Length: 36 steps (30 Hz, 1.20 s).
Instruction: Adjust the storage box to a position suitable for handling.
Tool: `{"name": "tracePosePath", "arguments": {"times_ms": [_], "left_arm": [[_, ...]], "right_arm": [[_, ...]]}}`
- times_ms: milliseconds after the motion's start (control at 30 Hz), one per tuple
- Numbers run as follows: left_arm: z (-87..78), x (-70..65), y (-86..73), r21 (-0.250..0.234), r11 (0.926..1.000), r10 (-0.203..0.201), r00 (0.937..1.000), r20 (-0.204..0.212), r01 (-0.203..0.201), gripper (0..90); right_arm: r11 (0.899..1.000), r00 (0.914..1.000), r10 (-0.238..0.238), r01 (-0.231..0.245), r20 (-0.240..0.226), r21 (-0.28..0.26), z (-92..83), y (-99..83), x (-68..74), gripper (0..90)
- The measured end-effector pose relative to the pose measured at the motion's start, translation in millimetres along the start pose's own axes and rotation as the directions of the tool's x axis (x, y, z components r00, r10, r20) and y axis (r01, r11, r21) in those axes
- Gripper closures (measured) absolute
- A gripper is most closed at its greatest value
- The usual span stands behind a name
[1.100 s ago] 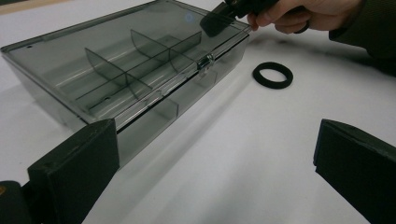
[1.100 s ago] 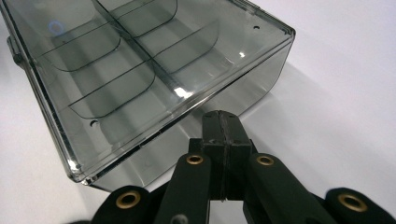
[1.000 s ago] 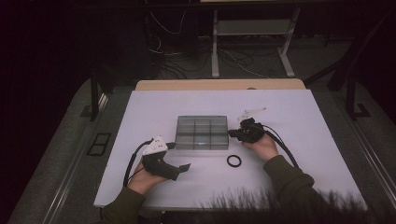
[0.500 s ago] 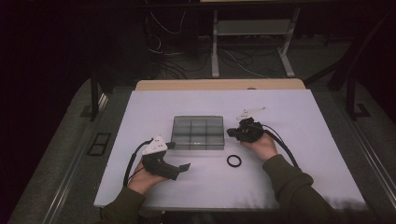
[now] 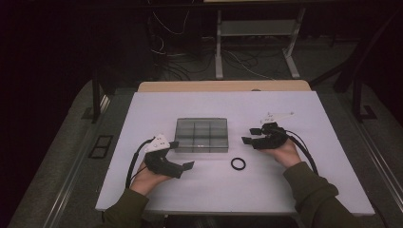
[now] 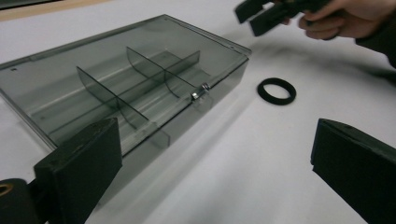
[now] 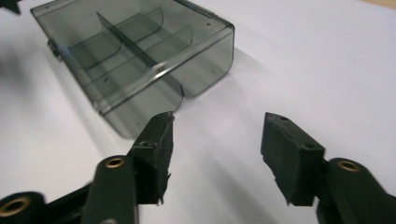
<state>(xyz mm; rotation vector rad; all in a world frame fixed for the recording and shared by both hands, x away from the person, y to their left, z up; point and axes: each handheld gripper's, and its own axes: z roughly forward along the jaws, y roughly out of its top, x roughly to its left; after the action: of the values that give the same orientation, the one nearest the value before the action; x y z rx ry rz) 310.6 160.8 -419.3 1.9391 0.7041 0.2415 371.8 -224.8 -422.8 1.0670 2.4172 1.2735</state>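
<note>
A smoky clear compartment box (image 5: 201, 135) lies with its lid down in the middle of the white table (image 5: 285, 185). Its dividers and a small metal latch (image 6: 201, 92) show in the left gripper view. A black ring (image 5: 238, 164) lies flat in front of the box's right corner. My left gripper (image 5: 181, 154) is open at the box's (image 6: 126, 84) front left corner, holding nothing, with the ring (image 6: 276, 90) ahead. My right gripper (image 5: 250, 135) is open and empty just right of the box (image 7: 135, 51), jaws pointing at its side. That right gripper (image 6: 254, 14) also appears far off.
The white table's front edge runs close under both forearms (image 5: 309, 190). A wooden tabletop strip (image 5: 223, 86) borders the far edge. Beyond it, on the dark floor, are cables (image 5: 176, 61) and a metal stand (image 5: 256, 33).
The box sits slightly further left than one second ago. Both grippers have hardly moved and stay open.
</note>
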Motion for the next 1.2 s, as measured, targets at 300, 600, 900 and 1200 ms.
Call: {"name": "tracePosePath", "arguments": {"times_ms": [300,600,900,1200], "left_arm": [[3.4,8.0,16.8,0.000,0.9999,-0.014,0.9996,-0.023,0.014,10.4],[16.0,21.6,41.7,0.029,0.9995,-0.010,0.9988,-0.047,0.011,25.6],[28.1,39.2,60.2,0.046,0.9989,-0.009,0.9988,-0.049,0.011,42.4],[48.1,60.4,80.3,0.090,0.9953,-0.033,0.9985,-0.044,0.037,66.2]], "right_arm": [[0.999,0.9992,-0.035,0.036,0.018,-0.013,-28.4,-23.1,9.6,26.4],[1.000,0.9991,-0.018,0.018,0.038,-0.018,-53.0,-53.9,19.5,13.3],[1.000,0.9978,-0.003,0.005,0.066,-0.026,-65.9,-78.3,22.7,13.9],[0.999,0.9973,0.017,-0.014,0.071,-0.039,-76.4,-90.9,22.9,13.9]]}}
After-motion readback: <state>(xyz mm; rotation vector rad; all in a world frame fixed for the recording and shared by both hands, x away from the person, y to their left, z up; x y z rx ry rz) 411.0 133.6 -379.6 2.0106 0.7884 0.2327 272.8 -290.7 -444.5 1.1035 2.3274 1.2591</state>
